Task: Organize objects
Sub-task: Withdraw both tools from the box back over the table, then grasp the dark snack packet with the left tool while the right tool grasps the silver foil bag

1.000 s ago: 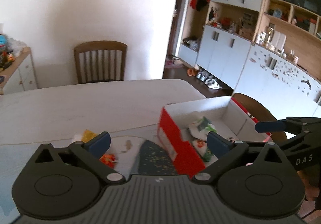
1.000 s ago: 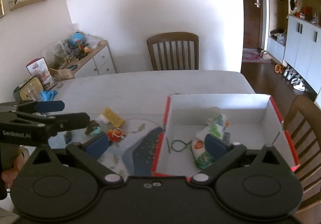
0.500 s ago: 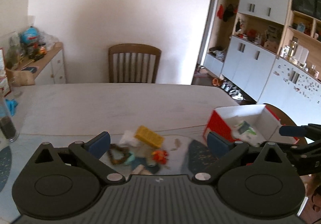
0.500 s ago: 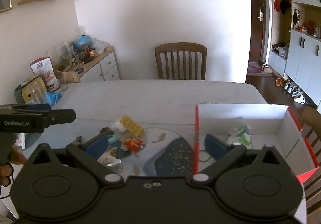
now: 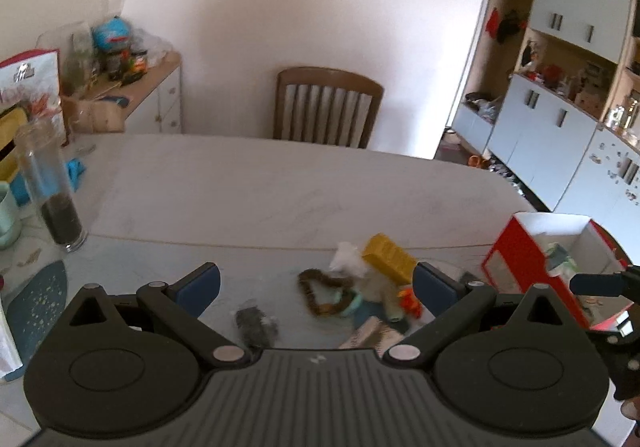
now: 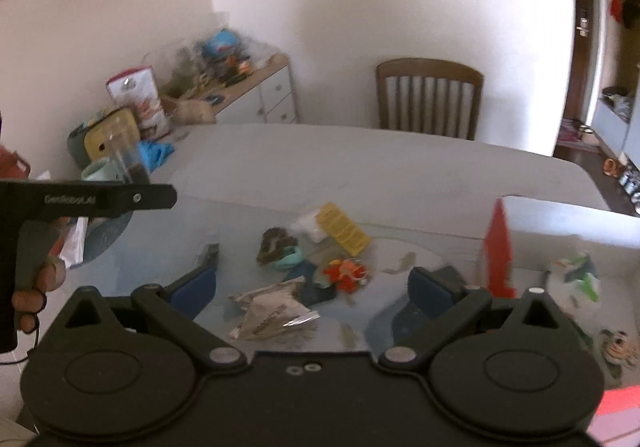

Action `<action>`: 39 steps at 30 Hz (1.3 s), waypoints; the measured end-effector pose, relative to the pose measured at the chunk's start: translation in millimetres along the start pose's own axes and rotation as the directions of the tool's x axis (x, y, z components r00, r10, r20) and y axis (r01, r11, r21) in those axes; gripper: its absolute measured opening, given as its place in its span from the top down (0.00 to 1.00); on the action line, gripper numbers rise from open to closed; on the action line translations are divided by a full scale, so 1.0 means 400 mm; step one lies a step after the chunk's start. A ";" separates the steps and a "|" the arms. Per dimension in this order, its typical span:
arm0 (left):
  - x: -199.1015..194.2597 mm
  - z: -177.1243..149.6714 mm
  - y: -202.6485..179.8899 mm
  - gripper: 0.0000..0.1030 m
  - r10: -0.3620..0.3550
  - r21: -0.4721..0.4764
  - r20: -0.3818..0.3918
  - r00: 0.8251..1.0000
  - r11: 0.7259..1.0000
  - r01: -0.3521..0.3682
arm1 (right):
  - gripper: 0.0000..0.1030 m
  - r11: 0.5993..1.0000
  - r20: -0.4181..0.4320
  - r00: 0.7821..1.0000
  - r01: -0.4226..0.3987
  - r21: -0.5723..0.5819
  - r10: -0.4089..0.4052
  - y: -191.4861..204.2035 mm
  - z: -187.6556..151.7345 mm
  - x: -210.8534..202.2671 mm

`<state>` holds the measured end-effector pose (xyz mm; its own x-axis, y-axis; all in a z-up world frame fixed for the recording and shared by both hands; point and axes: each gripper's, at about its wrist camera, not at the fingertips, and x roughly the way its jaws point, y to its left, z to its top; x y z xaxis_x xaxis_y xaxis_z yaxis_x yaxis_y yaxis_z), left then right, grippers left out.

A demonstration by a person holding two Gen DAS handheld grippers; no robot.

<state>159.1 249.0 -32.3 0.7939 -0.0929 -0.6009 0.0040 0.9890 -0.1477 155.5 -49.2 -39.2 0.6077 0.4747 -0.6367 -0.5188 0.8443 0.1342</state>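
A pile of small things lies on the table mat: a yellow box (image 5: 390, 257) (image 6: 342, 227), a brown bracelet (image 5: 320, 289) (image 6: 274, 243), an orange toy (image 6: 344, 273), a teal ring (image 6: 286, 259), a silver foil packet (image 6: 272, 313) and a dark packet (image 5: 252, 323). To their right stands an open red and white box (image 5: 520, 259) (image 6: 498, 251) with a green and white packet (image 6: 576, 279) inside. My left gripper (image 5: 316, 283) hangs open above the pile, holding nothing. My right gripper (image 6: 314, 285) is open and empty too, near the foil packet.
A tall glass jar (image 5: 52, 199) with dark contents and a mint cup (image 5: 6, 215) stand at the table's left. A blue cloth (image 5: 74, 171) lies behind them. A wooden chair (image 5: 328, 107) sits at the far side, by a cluttered sideboard (image 6: 248, 87). A hand (image 6: 32, 287) holds the left gripper's handle.
Both views have swung left, away from the box. The box now sits at the right edge and the pile of small things lies between the fingers. Both grippers stayed open.
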 end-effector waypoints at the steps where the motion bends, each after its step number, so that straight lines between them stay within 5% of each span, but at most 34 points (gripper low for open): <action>1: 0.011 -0.004 0.007 0.00 -0.003 -0.003 -0.007 1.000 1.000 0.003 | 0.01 1.000 -0.014 1.000 -0.008 -0.006 0.008 0.006 0.000 0.014; 13: 0.177 -0.094 0.103 0.00 0.051 -0.016 -0.134 0.990 0.998 -0.054 | 0.02 0.990 -0.176 0.983 -0.074 -0.118 0.052 0.073 -0.026 0.194; 22: 0.266 -0.118 0.131 0.00 0.064 -0.014 -0.201 0.978 0.998 -0.069 | 0.04 0.983 -0.277 0.961 -0.061 -0.175 0.011 0.101 -0.044 0.317; 31: 0.303 -0.144 0.131 0.01 0.040 -0.015 -0.226 0.973 0.999 -0.044 | 0.18 0.958 -0.347 0.938 -0.093 -0.270 -0.007 0.137 -0.057 0.400; 39: 0.310 -0.144 0.127 0.21 0.024 -0.011 -0.229 0.973 1.000 -0.027 | 0.32 0.952 -0.363 0.932 -0.102 -0.287 -0.010 0.142 -0.061 0.413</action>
<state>222.7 281.1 -159.7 0.6338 -0.0932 -0.7679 -0.0239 0.9899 -0.1398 211.9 71.1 -155.3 0.3528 0.3434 -0.8704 -0.7288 0.6843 -0.0255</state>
